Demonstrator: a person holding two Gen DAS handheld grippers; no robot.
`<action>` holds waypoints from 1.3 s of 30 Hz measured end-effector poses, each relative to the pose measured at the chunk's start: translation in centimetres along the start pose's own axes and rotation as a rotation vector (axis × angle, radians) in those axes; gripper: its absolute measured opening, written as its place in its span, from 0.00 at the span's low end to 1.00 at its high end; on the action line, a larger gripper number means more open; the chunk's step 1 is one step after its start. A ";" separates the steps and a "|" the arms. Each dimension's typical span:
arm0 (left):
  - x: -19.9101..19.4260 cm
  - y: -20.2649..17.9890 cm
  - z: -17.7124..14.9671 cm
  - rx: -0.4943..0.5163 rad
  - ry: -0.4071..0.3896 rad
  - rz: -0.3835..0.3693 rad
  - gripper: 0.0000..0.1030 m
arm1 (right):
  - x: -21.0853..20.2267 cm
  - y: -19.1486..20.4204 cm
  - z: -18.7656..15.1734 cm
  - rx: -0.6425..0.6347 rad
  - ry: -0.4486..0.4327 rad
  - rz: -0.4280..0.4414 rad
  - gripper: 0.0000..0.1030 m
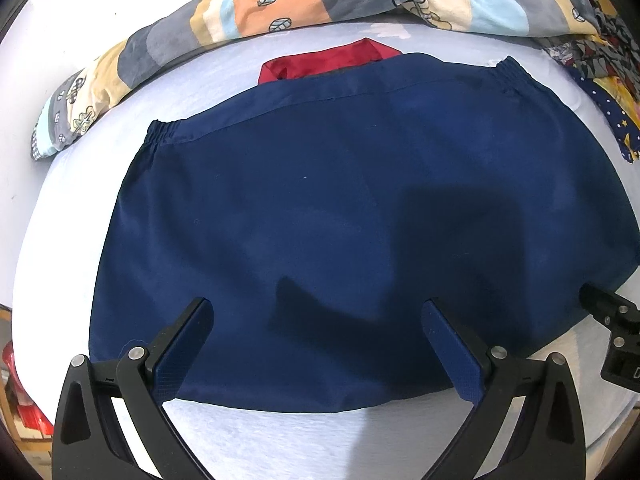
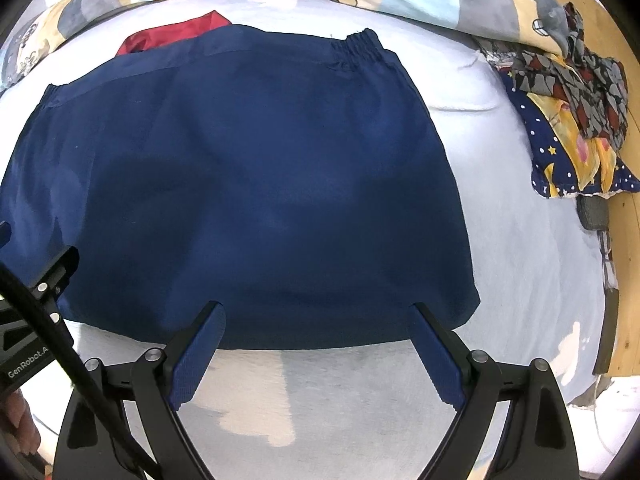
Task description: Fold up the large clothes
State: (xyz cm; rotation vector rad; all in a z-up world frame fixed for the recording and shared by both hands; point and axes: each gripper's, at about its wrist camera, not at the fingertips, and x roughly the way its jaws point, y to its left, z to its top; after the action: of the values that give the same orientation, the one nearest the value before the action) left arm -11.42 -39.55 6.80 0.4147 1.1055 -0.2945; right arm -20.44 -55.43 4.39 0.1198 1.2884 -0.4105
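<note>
The bed [image 1: 248,432], covered in a pale sheet, carried everything in view. A patchwork quilt [image 1: 256,4] in grey, orange, cream and light blue lay bunched along its far side, beyond the navy garment [image 1: 320,220].

That navy garment was spread flat and wide on the sheet in the middle of the bed. Its elastic, gathered band ran along the far edge, with puckered ends at both far corners, and its near edge lay straight, closest to the cameras. The cloth looked smooth, with only soft shadows across it. In the right wrist view the same navy garment [image 2: 248,184] filled the centre and left of the frame, with bare sheet to its right.

To the right of the navy garment, at the bed's edge, sat a heap of patterned cloth [image 2: 572,120], dark blue with stars and yellow, with a grey and red piece on top. A wooden frame [image 2: 624,160] showed past it.

A red cloth [image 1: 320,62] poked out from behind the navy garment's far edge, partly hidden by it.

The left claw [image 1: 318,320] was spread wide, its tips over the near part of the navy garment, gripping nothing. The right claw [image 2: 318,322] was likewise spread wide at the garment's near edge, empty.
</note>
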 end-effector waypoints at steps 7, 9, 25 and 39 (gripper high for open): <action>0.1 1.5 0.0 -0.035 -0.005 0.006 1.00 | -0.3 0.6 0.3 -0.005 -0.009 0.014 0.92; -0.4 2.8 0.2 -0.068 -0.031 0.008 1.00 | -0.8 0.4 0.8 0.026 -0.029 0.034 0.92; 1.4 12.1 -3.3 -0.320 -0.188 0.023 1.00 | -1.6 6.1 3.5 0.116 -0.260 0.210 0.92; 2.6 13.3 -4.0 -0.325 -0.252 -0.039 1.00 | -0.5 6.6 2.3 0.112 -0.322 0.401 0.92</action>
State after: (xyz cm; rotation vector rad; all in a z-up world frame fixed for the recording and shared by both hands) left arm -7.83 -25.92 5.26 0.0637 0.8947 -0.1903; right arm -16.10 -49.95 4.56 0.3840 0.8955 -0.1474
